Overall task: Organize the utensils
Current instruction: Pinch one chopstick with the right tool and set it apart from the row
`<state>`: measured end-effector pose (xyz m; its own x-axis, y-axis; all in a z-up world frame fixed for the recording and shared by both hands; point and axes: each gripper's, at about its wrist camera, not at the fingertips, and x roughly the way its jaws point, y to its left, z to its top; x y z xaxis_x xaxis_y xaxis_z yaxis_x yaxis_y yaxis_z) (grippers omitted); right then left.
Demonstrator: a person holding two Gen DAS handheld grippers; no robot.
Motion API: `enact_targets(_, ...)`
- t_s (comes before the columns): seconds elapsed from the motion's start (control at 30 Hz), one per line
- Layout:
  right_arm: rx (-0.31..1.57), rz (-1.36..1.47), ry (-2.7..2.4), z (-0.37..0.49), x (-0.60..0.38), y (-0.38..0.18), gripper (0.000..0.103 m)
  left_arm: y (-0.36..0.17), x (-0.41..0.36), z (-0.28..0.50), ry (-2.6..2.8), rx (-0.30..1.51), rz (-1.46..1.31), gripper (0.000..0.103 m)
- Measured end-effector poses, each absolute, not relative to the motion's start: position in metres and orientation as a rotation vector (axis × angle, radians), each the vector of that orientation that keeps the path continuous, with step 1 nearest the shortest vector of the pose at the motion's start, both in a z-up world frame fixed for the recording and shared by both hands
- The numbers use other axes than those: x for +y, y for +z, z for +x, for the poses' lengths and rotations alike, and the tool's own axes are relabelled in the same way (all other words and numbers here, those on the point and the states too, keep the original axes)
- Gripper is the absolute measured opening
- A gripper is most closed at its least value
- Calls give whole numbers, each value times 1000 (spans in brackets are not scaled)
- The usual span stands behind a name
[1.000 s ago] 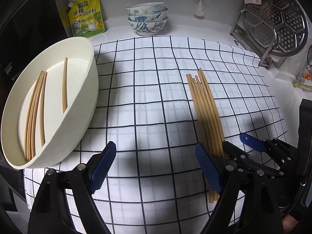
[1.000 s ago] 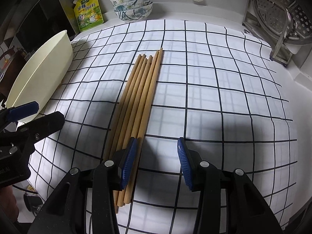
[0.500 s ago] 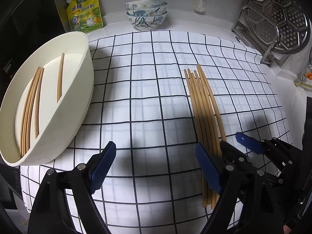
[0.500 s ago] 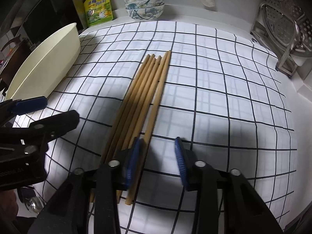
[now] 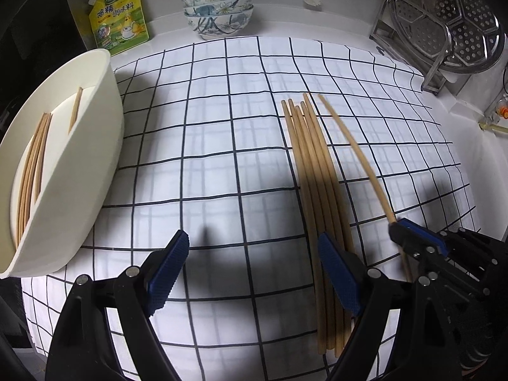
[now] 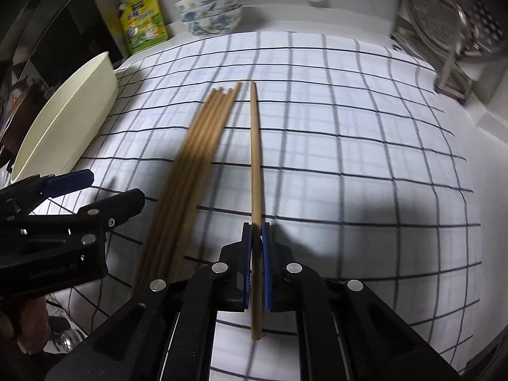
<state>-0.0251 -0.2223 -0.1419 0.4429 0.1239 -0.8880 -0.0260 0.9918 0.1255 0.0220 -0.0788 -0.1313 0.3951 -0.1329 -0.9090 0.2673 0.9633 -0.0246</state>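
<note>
Several wooden chopsticks point(image 5: 312, 171) point(image 6: 197, 162) lie side by side on the checked cloth. My right gripper point(image 6: 256, 231) point(image 5: 398, 225) is shut on one single chopstick point(image 6: 255, 158) point(image 5: 352, 155), held apart to the right of the bundle. My left gripper point(image 5: 254, 270) stands open low over the cloth, its right finger beside the bundle's near end and nothing between the pads. A cream oval tub point(image 5: 76, 171) point(image 6: 66, 117) at the left holds several chopsticks point(image 5: 31, 165).
The checked cloth point(image 5: 222, 127) covers the counter. At the back stand stacked patterned bowls point(image 5: 219, 9) and a yellow-green pouch point(image 5: 119, 16). A metal rack with a steamer plate point(image 5: 454, 22) stands at the back right. The counter's edge runs along the near side.
My right gripper has closed on the rightmost chopstick and drawn it away to the right of the bundle. My left gripper has drifted slightly nearer the cloth, still open.
</note>
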Motion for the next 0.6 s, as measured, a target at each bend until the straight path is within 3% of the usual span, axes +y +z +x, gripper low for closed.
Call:
enact_targets(0.43,1103,147,81,-27,-239,-139,7,-143,-84,24,-243,1136,174,87)
enact_targets(0.5,1100,149,78,-27,-239,-138,11,-143,-84,26,-239,1137,172,88)
enact_targets(0.6,1099,169,85,-24,-241,-137,30,-144,-85,28,-232,1140,170,90)
